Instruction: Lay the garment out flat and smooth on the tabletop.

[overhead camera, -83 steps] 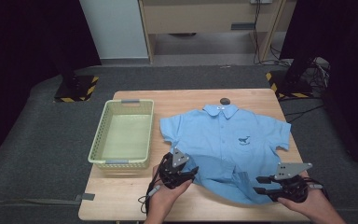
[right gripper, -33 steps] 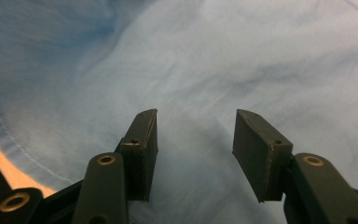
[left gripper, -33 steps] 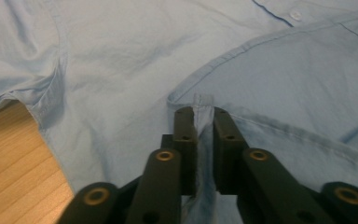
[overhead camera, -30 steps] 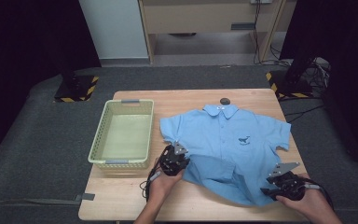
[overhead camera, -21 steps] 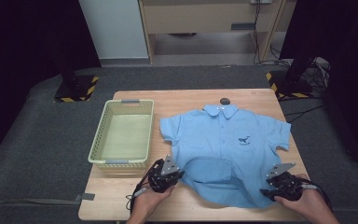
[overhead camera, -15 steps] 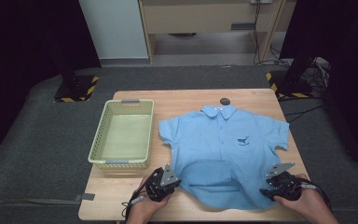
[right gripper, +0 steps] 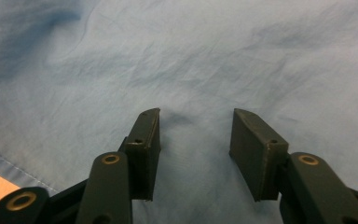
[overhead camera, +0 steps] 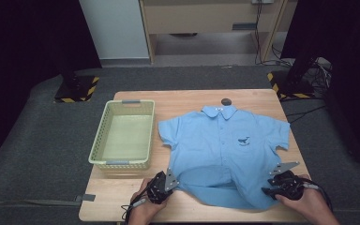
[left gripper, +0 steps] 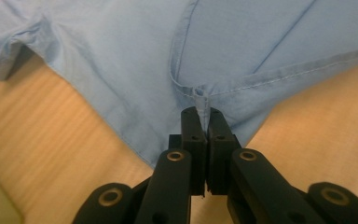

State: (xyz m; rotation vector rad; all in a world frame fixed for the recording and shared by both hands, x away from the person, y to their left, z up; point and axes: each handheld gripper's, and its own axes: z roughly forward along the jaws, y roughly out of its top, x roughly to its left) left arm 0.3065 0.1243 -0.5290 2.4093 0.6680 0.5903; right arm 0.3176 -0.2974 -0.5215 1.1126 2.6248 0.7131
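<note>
Now the left hand-held gripper (overhead camera: 161, 186) has pulled back toward the near edge of the table (overhead camera: 201, 96), and it took the bottom corner of the shirt (overhead camera: 225, 145) along. A moment ago that corner lay higher up, folded over the shirt. Its jaws are pressed together on the hem seam, as the left gripper view shows. The right hand-held gripper (right gripper: 193, 140) has slid toward the near edge too and sits over the shirt's other bottom corner. Its jaws are apart, with blue cloth under them and nothing pinched.

I think the shirt is being pulled flat, and the bottom part is still a bit bumpy.

The shirt lies face up, just to the right of the basket (overhead camera: 124, 133). On the shirt's chest is a small dark whale picture (overhead camera: 244, 140). There may be tiny words under it, but they are too small to read.
</note>
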